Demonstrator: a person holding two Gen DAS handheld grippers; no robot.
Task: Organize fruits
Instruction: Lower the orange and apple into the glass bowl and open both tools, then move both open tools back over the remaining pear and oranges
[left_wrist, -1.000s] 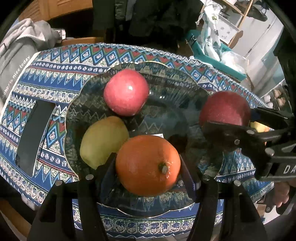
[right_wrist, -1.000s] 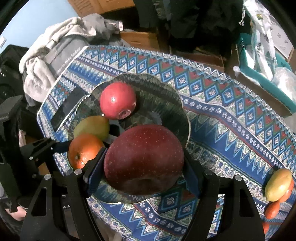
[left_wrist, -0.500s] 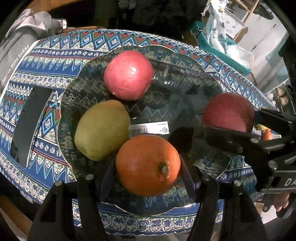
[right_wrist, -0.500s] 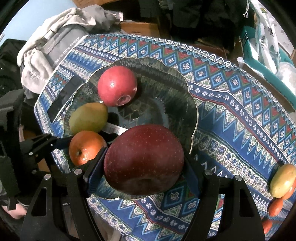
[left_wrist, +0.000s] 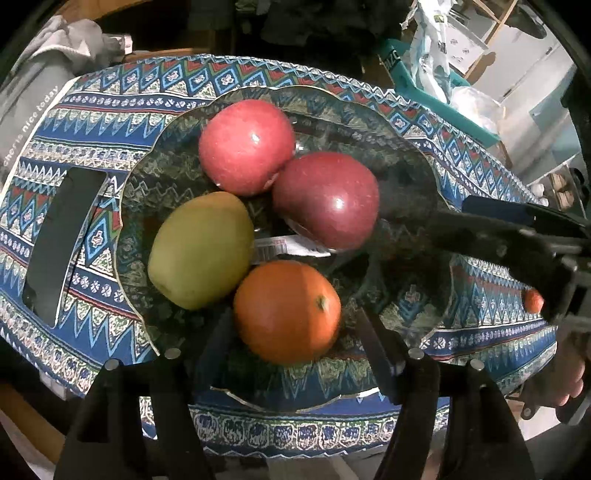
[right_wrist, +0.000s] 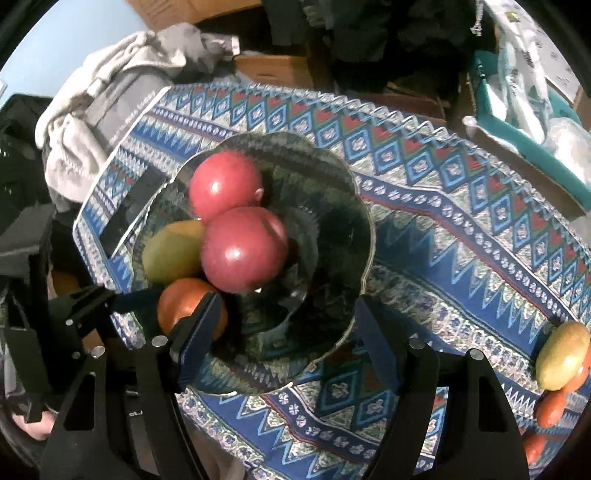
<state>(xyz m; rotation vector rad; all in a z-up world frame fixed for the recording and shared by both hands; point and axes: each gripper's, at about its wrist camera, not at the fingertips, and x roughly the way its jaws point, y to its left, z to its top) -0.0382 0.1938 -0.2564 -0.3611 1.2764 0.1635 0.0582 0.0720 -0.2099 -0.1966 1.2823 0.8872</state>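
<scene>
Four smooth round fruits (left_wrist: 288, 310) | scalloped glass bowl (left_wrist: 413, 147) | left hand-held gripper (left_wrist: 295, 350) opening, released | right hand-held gripper (right_wrist: 284, 332) released

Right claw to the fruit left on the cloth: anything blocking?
Nothing visible. The right claw is open and empty over the bowl; the leftover fruit lies out on bare tablecloth with only open cloth between.

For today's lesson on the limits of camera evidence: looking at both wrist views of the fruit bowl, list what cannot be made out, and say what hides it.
- Label in the glass bowl: left wrist view, print too small, partly under the dark red apple.
- Fruits at the table edge: right wrist view, cut off by the rim, so their number is unclear.
- Orange: right wrist view, partly behind the right gripper finger.
</scene>
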